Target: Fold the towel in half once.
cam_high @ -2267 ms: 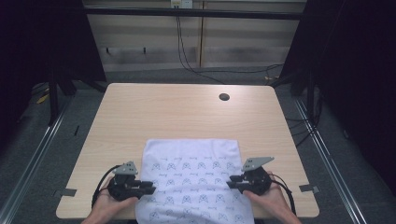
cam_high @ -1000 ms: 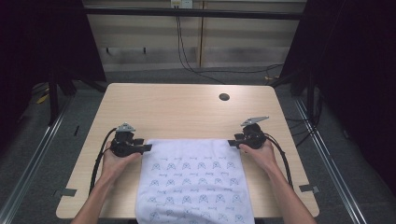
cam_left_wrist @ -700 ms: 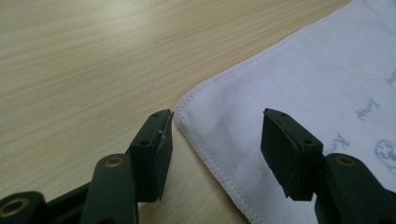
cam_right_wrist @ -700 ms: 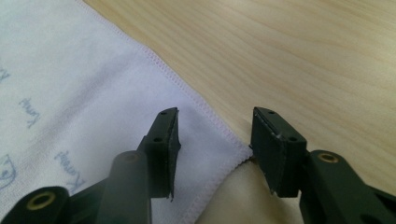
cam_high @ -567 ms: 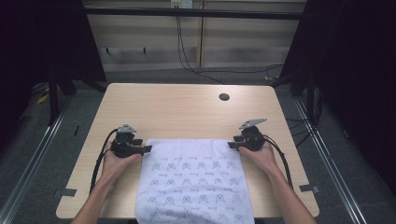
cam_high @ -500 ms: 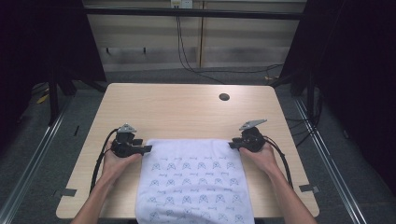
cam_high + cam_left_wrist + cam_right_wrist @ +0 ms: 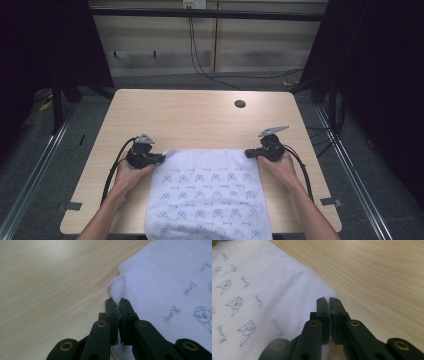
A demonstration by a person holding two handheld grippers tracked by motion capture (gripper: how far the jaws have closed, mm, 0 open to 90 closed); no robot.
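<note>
On the wooden table (image 7: 200, 120) lies a printed towel (image 7: 207, 195); left gripper (image 7: 161, 159) and right gripper (image 7: 247, 153) (jaws just closed) pinch its far corners.

Background: table and surroundings.
A light wooden table (image 7: 200, 120) is sitting on grey floor (image 7: 60, 165), a round dark hole (image 7: 240, 104) showing near its far right edge (tape pieces (image 7: 74, 205) marking both near corners); black cables (image 7: 200, 55) are hanging down the panelled wall (image 7: 260, 45) behind.
</note>
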